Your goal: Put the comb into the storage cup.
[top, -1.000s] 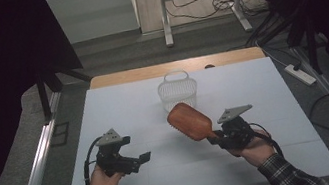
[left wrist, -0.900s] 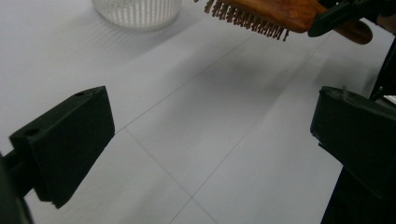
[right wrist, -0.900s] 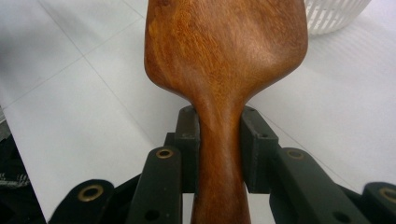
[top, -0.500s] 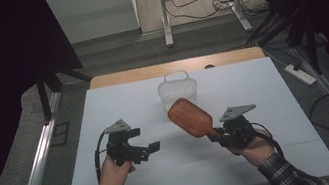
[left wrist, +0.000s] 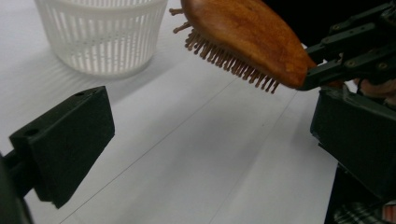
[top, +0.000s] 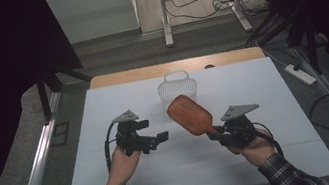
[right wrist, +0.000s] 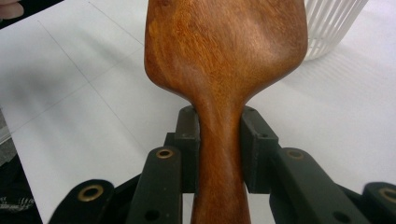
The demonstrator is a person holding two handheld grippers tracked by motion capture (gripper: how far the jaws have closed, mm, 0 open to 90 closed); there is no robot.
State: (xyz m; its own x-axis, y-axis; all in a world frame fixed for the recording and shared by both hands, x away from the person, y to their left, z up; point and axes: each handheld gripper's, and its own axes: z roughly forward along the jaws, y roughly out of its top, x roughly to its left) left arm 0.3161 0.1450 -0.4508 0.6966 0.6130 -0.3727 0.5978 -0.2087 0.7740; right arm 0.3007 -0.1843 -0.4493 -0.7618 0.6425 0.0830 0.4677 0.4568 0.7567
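A wooden hairbrush [top: 189, 115] hangs tilted above the white table [top: 263, 86], bristles facing down and left. My right gripper [top: 215, 132] is shut on its handle; in the right gripper view the two pads clamp the narrow neck of the hairbrush [right wrist: 224, 56], with my right gripper [right wrist: 219, 135] below the paddle. My left gripper [top: 160, 138] stands open to the left of the brush, nothing between its jaws. From the left gripper view, the hairbrush [left wrist: 247, 32] is up and to the right of the open left gripper [left wrist: 215, 140], apart from it.
A white slatted basket [top: 178, 90] stands upright on the table just behind the brush head, also seen as the basket [left wrist: 100, 32] and the basket [right wrist: 331, 23]. A wooden strip runs along the table's far edge. Cables and a power strip lie on the floor at the right.
My left gripper has moved right and slightly away from the person, closer to the brush. The right gripper and the brush have stayed in place.
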